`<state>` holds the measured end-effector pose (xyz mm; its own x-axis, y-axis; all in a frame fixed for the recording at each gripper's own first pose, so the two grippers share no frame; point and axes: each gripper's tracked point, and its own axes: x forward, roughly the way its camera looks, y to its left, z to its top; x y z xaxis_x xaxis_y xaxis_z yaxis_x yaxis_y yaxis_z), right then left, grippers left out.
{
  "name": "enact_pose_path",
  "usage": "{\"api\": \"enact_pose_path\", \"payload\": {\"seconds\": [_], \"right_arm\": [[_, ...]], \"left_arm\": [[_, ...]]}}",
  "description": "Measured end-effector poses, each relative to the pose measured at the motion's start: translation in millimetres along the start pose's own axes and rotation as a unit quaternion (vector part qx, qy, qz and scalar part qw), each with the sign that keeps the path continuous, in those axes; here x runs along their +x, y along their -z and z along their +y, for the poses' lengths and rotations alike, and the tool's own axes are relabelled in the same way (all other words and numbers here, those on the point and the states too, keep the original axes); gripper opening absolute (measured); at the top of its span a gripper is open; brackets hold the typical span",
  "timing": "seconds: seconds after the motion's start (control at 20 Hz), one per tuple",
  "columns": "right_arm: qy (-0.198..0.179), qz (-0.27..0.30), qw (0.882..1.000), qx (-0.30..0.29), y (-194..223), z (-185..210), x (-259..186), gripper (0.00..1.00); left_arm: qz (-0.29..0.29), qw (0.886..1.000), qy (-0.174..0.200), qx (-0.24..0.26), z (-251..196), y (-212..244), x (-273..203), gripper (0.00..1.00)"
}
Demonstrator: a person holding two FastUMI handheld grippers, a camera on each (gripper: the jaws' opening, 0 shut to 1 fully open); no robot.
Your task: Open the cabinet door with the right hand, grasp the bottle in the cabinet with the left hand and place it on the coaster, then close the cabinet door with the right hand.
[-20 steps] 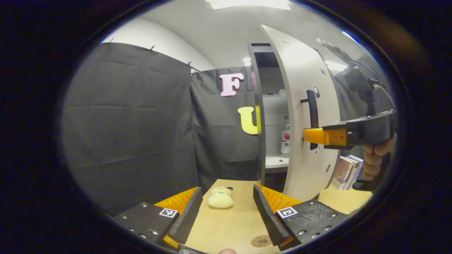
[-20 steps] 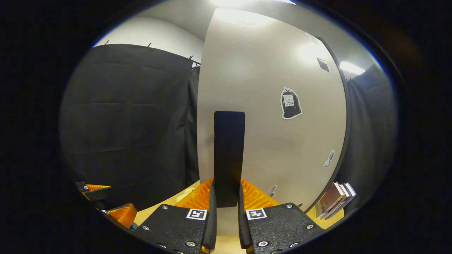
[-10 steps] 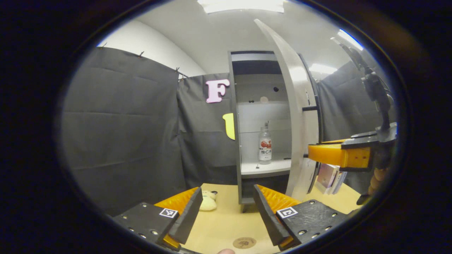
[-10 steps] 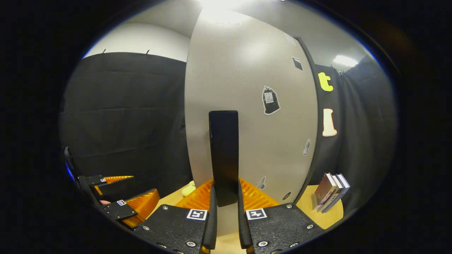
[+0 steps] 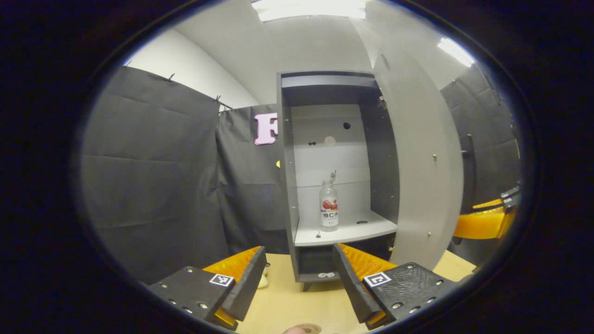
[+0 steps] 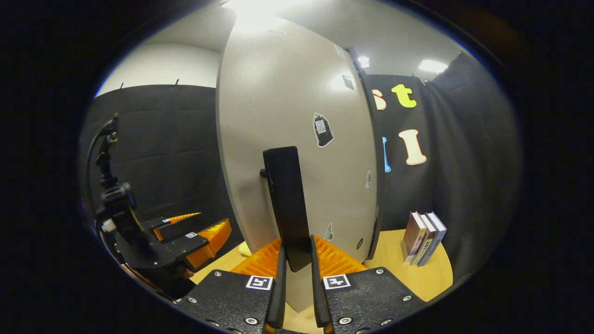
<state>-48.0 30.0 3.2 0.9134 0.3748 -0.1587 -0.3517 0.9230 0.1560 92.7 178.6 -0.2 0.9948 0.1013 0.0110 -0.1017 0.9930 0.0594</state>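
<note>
The cabinet [image 5: 287, 185] stands with its pale door [image 5: 424, 176] swung wide to the right. A clear bottle [image 5: 328, 206] with a red-and-white label stands upright on the white shelf [image 5: 366, 229] inside. My left gripper [image 5: 299, 278] is open and empty, low over the table, well short of the bottle. The round coaster's [image 5: 306, 328] edge peeks in at the bottom. My right gripper [image 6: 297, 253] is shut on the black door handle [image 6: 287, 204] of the door [image 6: 287, 116]. The left gripper [image 6: 195, 236] shows open at the left of the right gripper view.
Wooden table [image 5: 287, 306] under both grippers. A pale plush toy [image 5: 263, 280] lies by the cabinet's left foot. Three books [image 6: 422, 237] lean at the table's right end behind the door. The right gripper [image 5: 485, 222] pokes out past the door's edge.
The door has swung much further open with my right gripper still shut on its handle. The left gripper view now faces the cabinet's inside, and the whole bottle shows.
</note>
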Motion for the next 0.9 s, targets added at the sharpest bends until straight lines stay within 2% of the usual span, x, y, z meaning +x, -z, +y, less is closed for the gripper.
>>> {"api": "enact_pose_path", "payload": {"seconds": [0.25,0.35,0.45,0.55,0.6,0.65,0.7,0.75,0.85,0.9], "right_arm": [[0.028,0.006,0.998,0.049,10.4,-26.8,-17.5,0.26],[0.044,-0.004,0.997,0.069,13.5,-35.9,-27.1,0.3],[0.076,-0.015,0.996,0.047,8.9,-44.1,-41.6,0.34],[0.102,-0.032,0.994,-0.025,-1.3,-41.8,-50.5,0.33],[0.13,-0.042,0.988,-0.071,-5.8,-44.5,-54.5,0.26],[0.153,-0.047,0.981,-0.109,-6.7,-53.0,-58.5,0.34],[0.164,-0.05,0.977,-0.126,-5.5,-56.2,-60.3,0.33],[0.171,-0.049,0.976,-0.124,1.6,-60.5,-58.5,0.33],[0.176,-0.039,0.98,-0.086,12.8,-65.4,-59.5,0.35],[0.18,-0.04,0.981,-0.063,12.6,-67.6,-63.5,0.41]], "left_arm": [[-0.03,0.999,0.007,0.026,-23.5,-6.9,86.0,0.89],[-0.024,0.999,0.022,0.027,-40.5,3.9,130.2,0.89],[-0.028,0.999,0.038,0.011,-58.8,8.7,168.9,0.89],[-0.035,0.998,0.048,0.006,-70.8,10.2,197.2,0.89],[-0.036,0.998,0.054,0.009,-75.7,12.6,209.5,0.82],[-0.035,0.998,0.057,0.015,-80.3,16.0,220.6,0.86],[-0.036,0.997,0.058,0.02,-83.3,18.1,231.2,0.89],[-0.038,0.997,0.058,0.022,-86.3,20.1,240.6,0.86],[-0.038,0.998,0.055,0.022,-87.4,26.1,254.9,0.86],[-0.037,0.998,0.054,0.022,-87.5,29.7,260.7,0.86]]}}
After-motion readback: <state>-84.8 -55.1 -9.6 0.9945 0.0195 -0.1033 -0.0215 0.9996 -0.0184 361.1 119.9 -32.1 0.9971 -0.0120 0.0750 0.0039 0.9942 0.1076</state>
